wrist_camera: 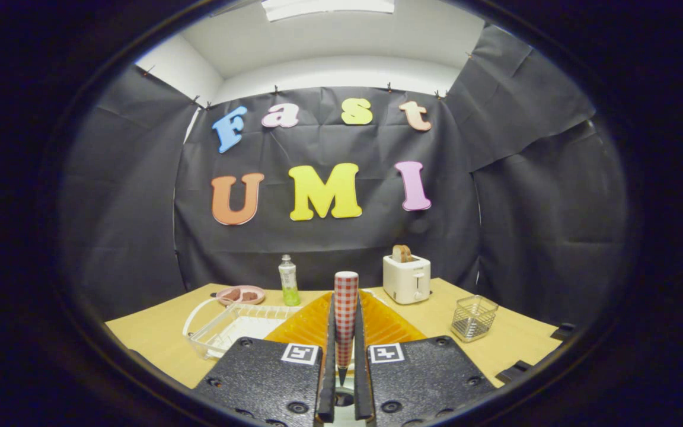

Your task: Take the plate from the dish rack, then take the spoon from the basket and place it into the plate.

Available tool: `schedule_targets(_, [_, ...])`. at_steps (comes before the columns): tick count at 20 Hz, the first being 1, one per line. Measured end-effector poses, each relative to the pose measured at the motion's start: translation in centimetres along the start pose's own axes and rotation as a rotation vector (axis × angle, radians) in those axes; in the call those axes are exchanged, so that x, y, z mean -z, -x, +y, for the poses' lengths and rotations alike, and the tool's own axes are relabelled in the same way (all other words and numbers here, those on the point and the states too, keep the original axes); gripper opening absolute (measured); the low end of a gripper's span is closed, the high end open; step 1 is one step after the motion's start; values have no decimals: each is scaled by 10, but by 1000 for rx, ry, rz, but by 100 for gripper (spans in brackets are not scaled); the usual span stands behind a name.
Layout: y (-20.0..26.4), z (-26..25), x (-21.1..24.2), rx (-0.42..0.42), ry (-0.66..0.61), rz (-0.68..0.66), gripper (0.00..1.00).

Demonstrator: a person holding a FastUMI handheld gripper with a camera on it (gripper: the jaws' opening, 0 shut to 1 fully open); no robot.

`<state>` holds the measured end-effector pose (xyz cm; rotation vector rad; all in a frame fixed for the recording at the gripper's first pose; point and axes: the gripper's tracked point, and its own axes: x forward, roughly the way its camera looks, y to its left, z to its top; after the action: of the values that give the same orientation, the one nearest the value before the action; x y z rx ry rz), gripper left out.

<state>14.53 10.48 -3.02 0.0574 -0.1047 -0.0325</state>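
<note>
My gripper [345, 303] is shut on the spoon [345, 284]. Its red-and-white checked handle stands upright between the two fingers, and its rounded end rises above the fingertips. Just beyond and below the fingers lies the orange ribbed plate [386, 325] on the wooden table, showing on both sides of the fingers. The clear plastic dish rack [232, 327] sits left of the plate. To the right of the plate stands the small wire basket [473, 318].
At the back of the table [152, 338] stand a green bottle [289, 281] and a white toaster [407, 279] with bread in it. Left of the bottle is a pink dish [241, 295] with brown pieces of food. Black cloth walls close in the booth.
</note>
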Motion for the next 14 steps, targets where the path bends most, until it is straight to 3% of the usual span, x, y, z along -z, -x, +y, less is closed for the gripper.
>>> schedule_targets(10, [25, 49, 58, -38, 7, 42, 20])
schedule_targets(14, [29, 38, 62, -2, 28, 16, 23])
